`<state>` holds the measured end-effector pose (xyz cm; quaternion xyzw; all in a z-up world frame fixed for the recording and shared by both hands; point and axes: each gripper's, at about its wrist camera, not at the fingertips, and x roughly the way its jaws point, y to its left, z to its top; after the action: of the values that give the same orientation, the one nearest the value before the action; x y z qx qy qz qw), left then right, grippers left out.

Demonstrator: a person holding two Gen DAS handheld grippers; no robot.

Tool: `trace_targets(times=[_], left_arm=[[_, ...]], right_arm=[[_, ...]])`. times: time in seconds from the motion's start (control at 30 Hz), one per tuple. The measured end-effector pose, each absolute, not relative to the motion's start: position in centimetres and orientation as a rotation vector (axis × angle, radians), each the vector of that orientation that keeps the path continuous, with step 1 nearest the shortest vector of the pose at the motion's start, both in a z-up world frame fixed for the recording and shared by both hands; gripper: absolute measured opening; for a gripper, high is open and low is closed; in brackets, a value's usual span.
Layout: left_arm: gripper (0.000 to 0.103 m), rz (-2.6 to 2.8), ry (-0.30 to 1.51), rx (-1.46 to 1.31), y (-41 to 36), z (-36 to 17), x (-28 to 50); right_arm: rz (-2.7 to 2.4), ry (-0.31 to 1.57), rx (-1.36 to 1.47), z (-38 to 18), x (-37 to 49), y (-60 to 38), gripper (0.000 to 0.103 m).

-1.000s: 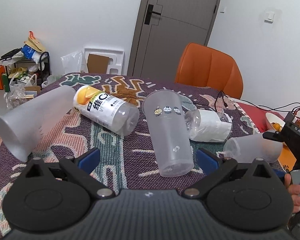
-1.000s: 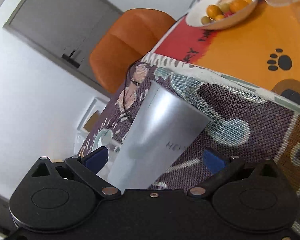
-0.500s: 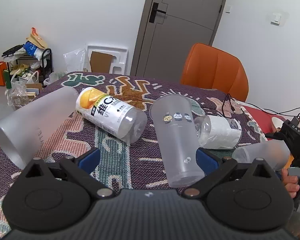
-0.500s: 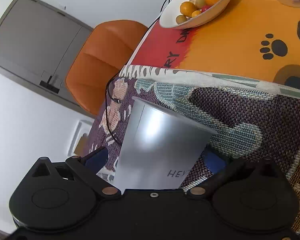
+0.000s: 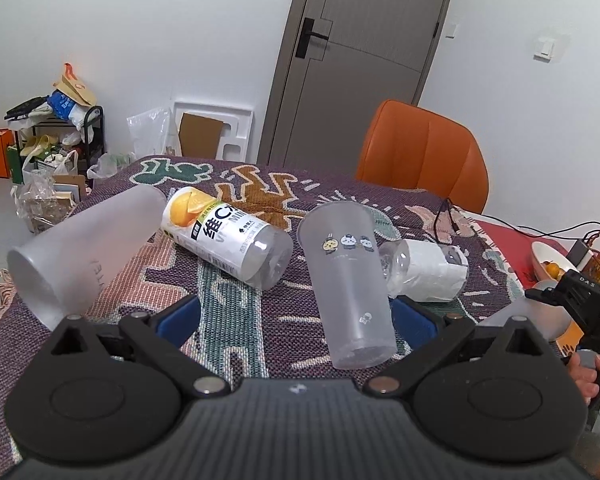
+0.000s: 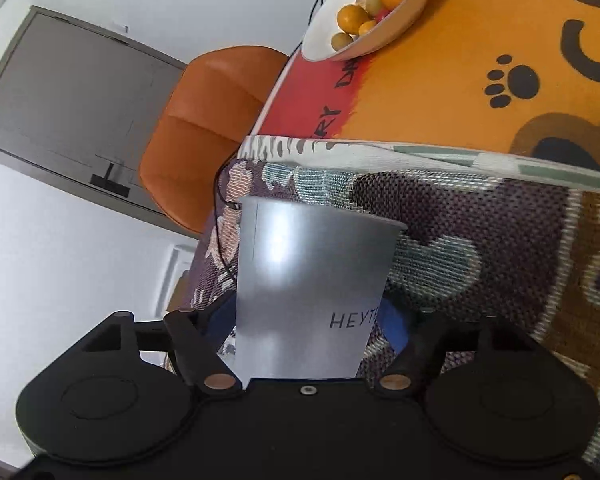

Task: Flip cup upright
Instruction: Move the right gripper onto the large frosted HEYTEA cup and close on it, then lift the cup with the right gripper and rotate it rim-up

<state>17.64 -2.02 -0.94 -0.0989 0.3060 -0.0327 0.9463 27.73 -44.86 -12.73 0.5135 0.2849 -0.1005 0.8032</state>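
My right gripper [image 6: 308,320] is shut on a frosted cup [image 6: 312,280] marked HEYTEA and holds it tilted, off the patterned cloth [image 6: 480,248]. The same cup [image 5: 540,312] and the right gripper's body show at the right edge of the left wrist view. My left gripper [image 5: 296,316] is open and empty, low over the cloth. Ahead of it a clear cup with cartoon stickers [image 5: 348,276] lies on its side, its base near my right blue pad. A big frosted cup [image 5: 84,252] lies on its side at the left.
An orange-labelled bottle [image 5: 228,240] and a white-labelled bottle [image 5: 424,272] lie among the cups. A fruit bowl [image 6: 368,12] sits on the orange mat. An orange chair [image 5: 424,156] stands behind the table. A black cable [image 5: 448,216] trails at the right.
My right gripper has closed on the HEYTEA cup and rotated it, lifting it off the cloth. The left gripper has drawn back and risen slightly; the lying cups have not moved.
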Motion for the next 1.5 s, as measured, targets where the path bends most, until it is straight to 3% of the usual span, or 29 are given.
trace_targets(times=[0.73,1.5], left_arm=[[0.102,-0.070,0.579,-0.222,0.1,-0.8,12.3],[0.102,-0.029,0.569,-0.221,2.5,-1.0,9.2]], right_arm=[[-0.075,0.508,1.091,-10.7,20.4,-44.2,0.070],[0.203,0.668,1.159,-9.8,16.0,-38.0,0.070]])
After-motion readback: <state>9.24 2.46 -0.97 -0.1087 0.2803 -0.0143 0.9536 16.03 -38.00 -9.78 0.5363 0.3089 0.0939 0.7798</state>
